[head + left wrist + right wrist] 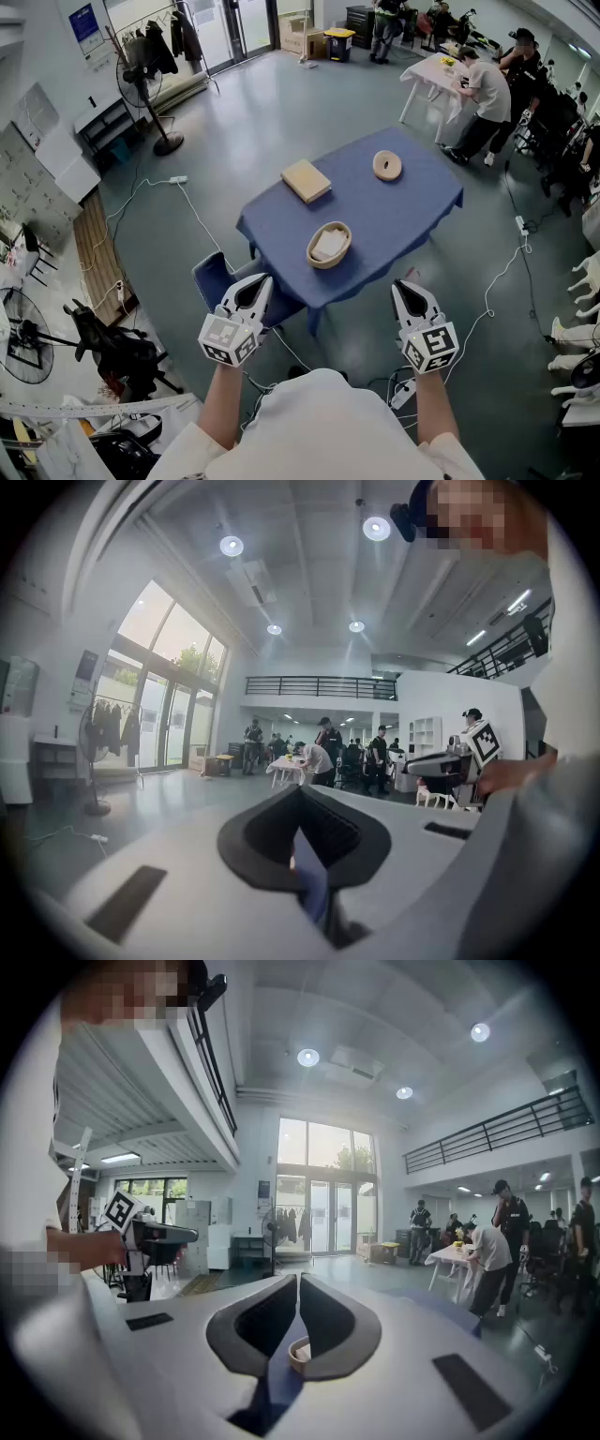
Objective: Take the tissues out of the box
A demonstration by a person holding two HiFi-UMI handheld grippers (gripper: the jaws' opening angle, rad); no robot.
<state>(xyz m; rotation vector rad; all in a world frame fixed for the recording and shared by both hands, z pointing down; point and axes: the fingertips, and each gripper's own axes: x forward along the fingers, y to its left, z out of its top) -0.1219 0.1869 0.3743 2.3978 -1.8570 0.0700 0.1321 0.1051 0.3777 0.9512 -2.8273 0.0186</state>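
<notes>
A flat wooden tissue box [306, 180] lies on the blue-clothed table [412, 202], towards its far left. An oval basket [328, 244] with white tissue in it sits near the table's front edge. A round wooden ring [387, 165] lies at the far right. My left gripper [255, 282] and right gripper [407, 287] are held in the air short of the table, both shut and holding nothing. In the left gripper view the left gripper [300, 795] shows only blue cloth below its closed tips. Below the right gripper [297, 1280], the basket [298, 1354] peeks through.
A blue chair [212, 277] stands at the table's near left corner, under my left gripper. Cables [192, 214] run over the grey floor. A standing fan [143, 82] is at the far left, and people work at a white table [433, 70] far right.
</notes>
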